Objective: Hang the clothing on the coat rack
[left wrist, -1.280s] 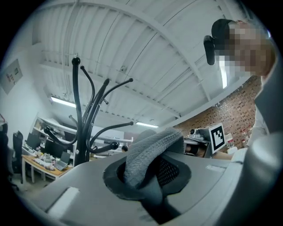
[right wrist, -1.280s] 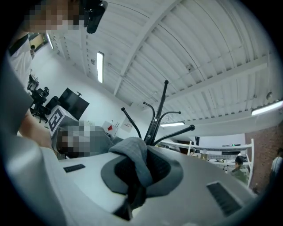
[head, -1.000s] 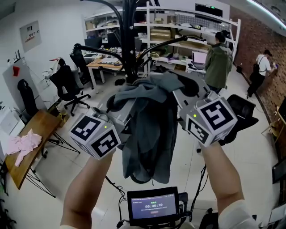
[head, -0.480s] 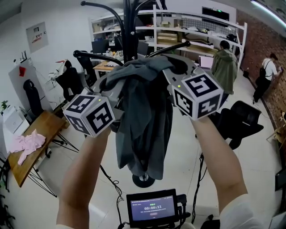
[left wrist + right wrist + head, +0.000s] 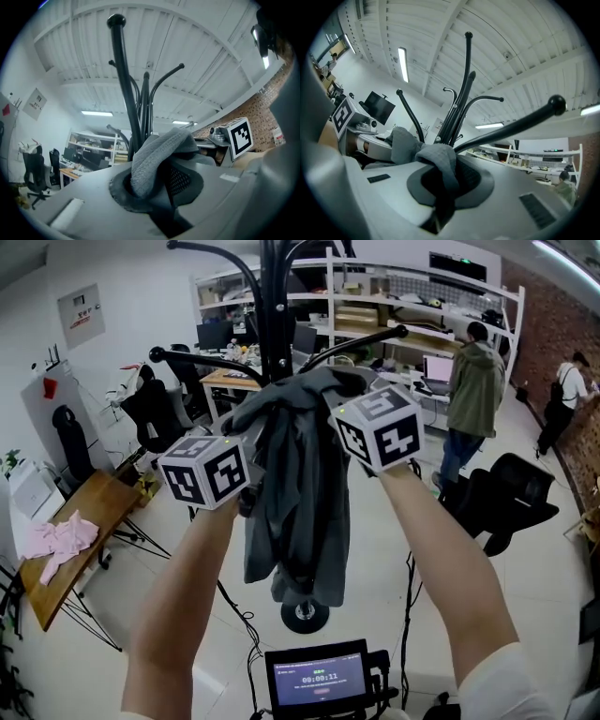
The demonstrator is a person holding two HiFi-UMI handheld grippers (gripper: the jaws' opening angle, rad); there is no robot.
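Observation:
A grey garment (image 5: 300, 484) hangs bunched between both grippers, right in front of the black coat rack (image 5: 274, 306). My left gripper (image 5: 251, 454) is shut on a fold of the garment (image 5: 154, 159) at its left side. My right gripper (image 5: 330, 401) is shut on another fold (image 5: 436, 161) slightly higher, at the top right. The rack's pole (image 5: 124, 70) and curved arms rise just beyond the jaws. One knobbed arm (image 5: 511, 124) slants above the right gripper (image 5: 445, 187). The cloth hides the fingertips in the head view.
The rack's round base (image 5: 305, 615) stands on the pale floor below the garment. A wooden table (image 5: 75, 521) with a pink cloth (image 5: 56, 542) is at the left. Office chairs (image 5: 497, 498), shelves (image 5: 403, 296) and two people (image 5: 473, 381) fill the back and right. A small screen (image 5: 319, 676) sits at the bottom.
Both grippers have lifted the garment higher and nearer the rack's arms. The right gripper rose more and moved left. Both grips stayed the same.

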